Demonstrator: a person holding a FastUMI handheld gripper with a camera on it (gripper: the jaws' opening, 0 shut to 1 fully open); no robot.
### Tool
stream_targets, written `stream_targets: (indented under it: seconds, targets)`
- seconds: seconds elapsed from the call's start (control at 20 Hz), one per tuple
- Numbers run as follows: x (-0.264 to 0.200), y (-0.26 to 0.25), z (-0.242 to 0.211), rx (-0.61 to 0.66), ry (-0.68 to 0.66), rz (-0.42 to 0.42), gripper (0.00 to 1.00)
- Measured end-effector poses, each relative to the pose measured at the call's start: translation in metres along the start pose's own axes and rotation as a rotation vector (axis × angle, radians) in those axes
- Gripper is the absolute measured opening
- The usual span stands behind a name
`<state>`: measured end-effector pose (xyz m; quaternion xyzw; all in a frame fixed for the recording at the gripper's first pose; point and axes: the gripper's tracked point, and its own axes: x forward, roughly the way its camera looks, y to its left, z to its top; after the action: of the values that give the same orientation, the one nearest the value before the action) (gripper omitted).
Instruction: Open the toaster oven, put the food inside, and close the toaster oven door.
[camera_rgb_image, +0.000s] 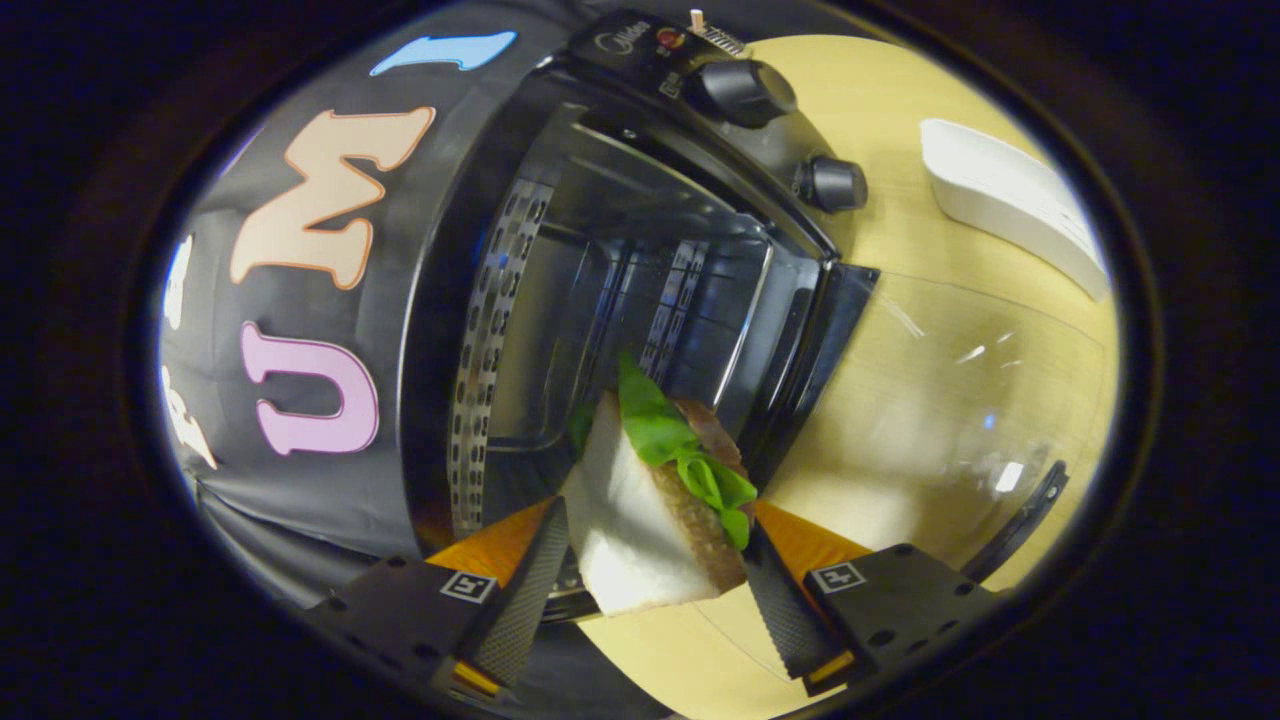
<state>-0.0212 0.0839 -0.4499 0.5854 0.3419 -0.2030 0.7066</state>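
Note:
A sandwich (650, 510) with white bread, brown filling and green lettuce sits between my fingers, and the gripper (655, 565) is shut on it from both sides. Just beyond the sandwich gapes the black toaster oven (620, 260), its cavity dark and its perforated inner wall showing. The whole view is rolled sideways. The oven's glass door (960, 400) is swung fully down and lies flat over the wooden table, with its dark handle (1020, 520) at the far end. Two black knobs (745, 92) sit on the oven's control panel.
A white rectangular dish (1010, 205) rests on the light wooden table (880, 110) past the oven's knobs. The black booth cloth hangs on the other side of the oven.

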Motion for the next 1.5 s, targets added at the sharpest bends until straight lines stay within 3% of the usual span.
stream_targets:
  seconds: [0.3, 0.65, 0.85, 1.35, 1.5]
  targets:
    - [-0.02, -0.013, -0.004, 0.101, 0.022, -0.06, 0.98]
    - [-0.021, 0.006, -0.001, 0.171, 0.031, 0.016, 0.98]
    - [-0.015, 0.001, 0.006, 0.387, 0.033, 0.086, 0.97]
    - [-0.054, -0.008, 0.025, 0.283, 0.006, 0.098, 0.97]
    - [-0.074, -0.011, 0.018, 0.186, 0.027, 0.082, 0.97]
